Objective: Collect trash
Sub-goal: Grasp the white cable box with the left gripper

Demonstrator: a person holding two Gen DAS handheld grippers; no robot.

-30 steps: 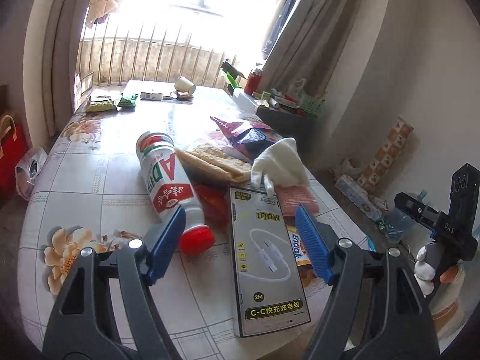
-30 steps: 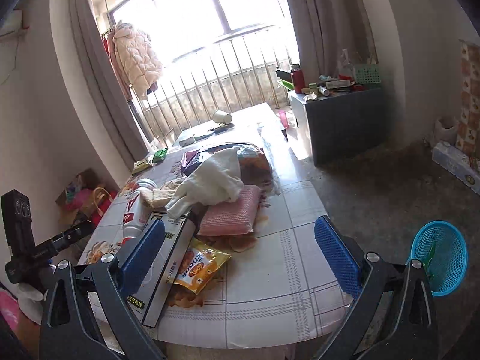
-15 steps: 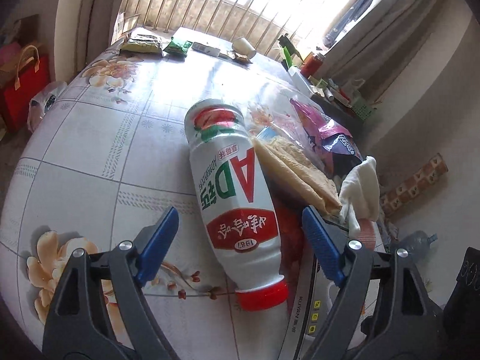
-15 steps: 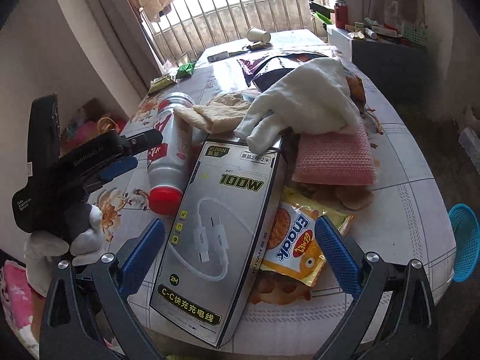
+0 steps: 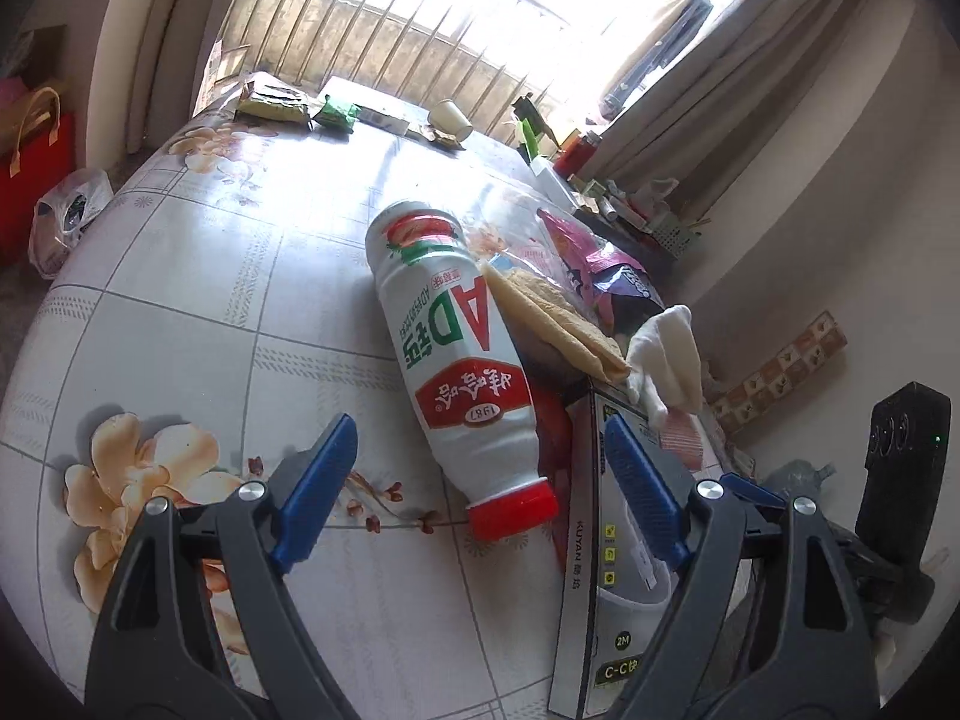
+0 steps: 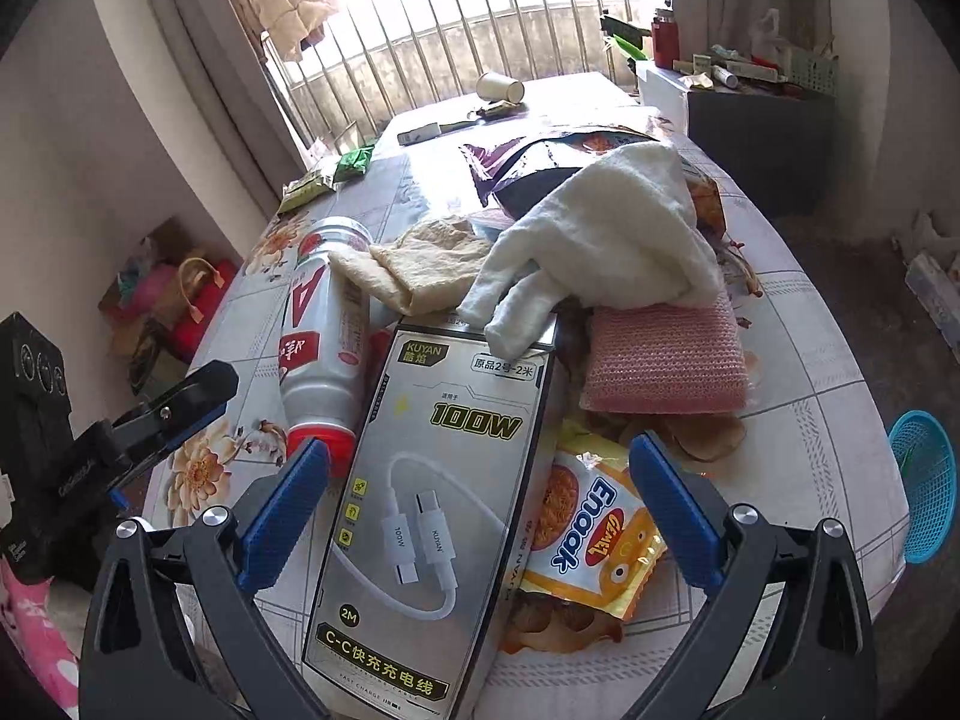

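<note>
Left gripper (image 5: pixel 477 486) spread apart around the lying bottle's (image 5: pixel 453 360) red cap, right gripper (image 6: pixel 480 507) spread apart over the cable box (image 6: pixel 432 510), snack packet (image 6: pixel 591 534) right, on the floral surface (image 5: pixel 180 300).

Both grippers: dark grey plastic arms, silver screws, ribbed blue pads (image 5: pixel 318 486).

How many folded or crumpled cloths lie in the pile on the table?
3: a beige cloth against the white plastic bottle, a white fluffy cloth over the grey cable box, a pink knitted cloth beside it. Others may be hidden.
</note>
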